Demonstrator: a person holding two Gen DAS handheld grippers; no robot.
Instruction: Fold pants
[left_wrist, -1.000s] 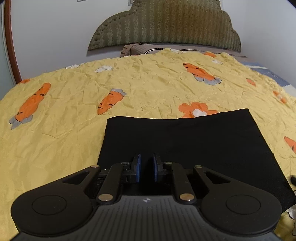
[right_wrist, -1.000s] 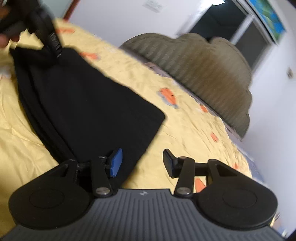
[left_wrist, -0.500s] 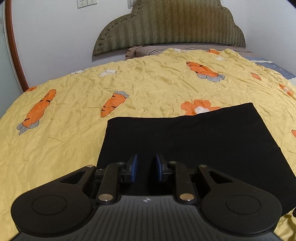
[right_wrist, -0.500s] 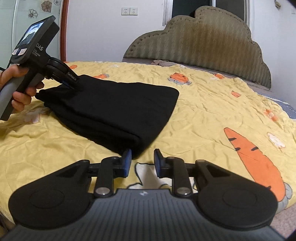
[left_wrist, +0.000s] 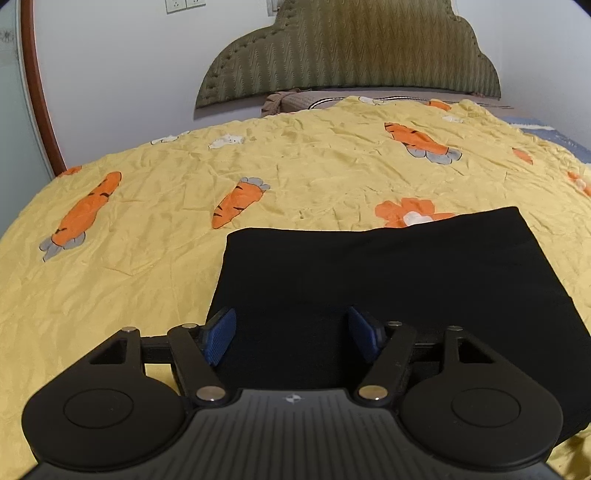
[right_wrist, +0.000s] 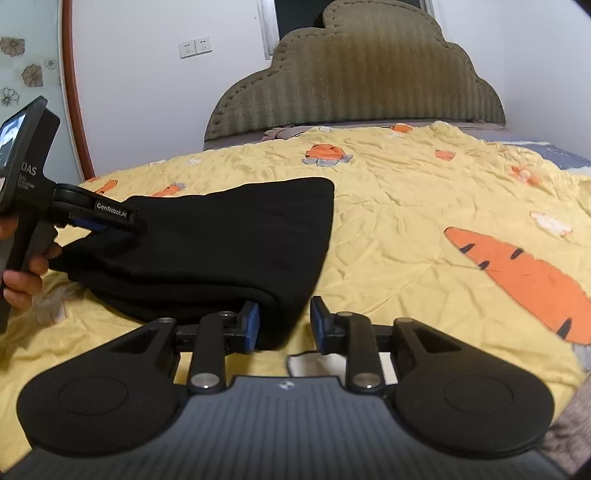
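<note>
Left gripper (left_wrist: 291, 334), lower centre of its view: jaws wide, just opened, pads clear of the folded black pants (left_wrist: 388, 280) on the yellow bedspread (left_wrist: 147, 258). Right gripper (right_wrist: 284, 325): jaws narrow, pants corner (right_wrist: 280, 317) between them, contact unclear.

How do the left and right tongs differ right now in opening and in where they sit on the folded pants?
The left tongs stand wide open, having just been opening; the right tongs show a narrower gap. The left tongs sit over the pants at a near edge, cloth between the pads but not pinched; the right tongs sit at a folded corner, with only the left pad against cloth. Neither grips the pants.
</note>
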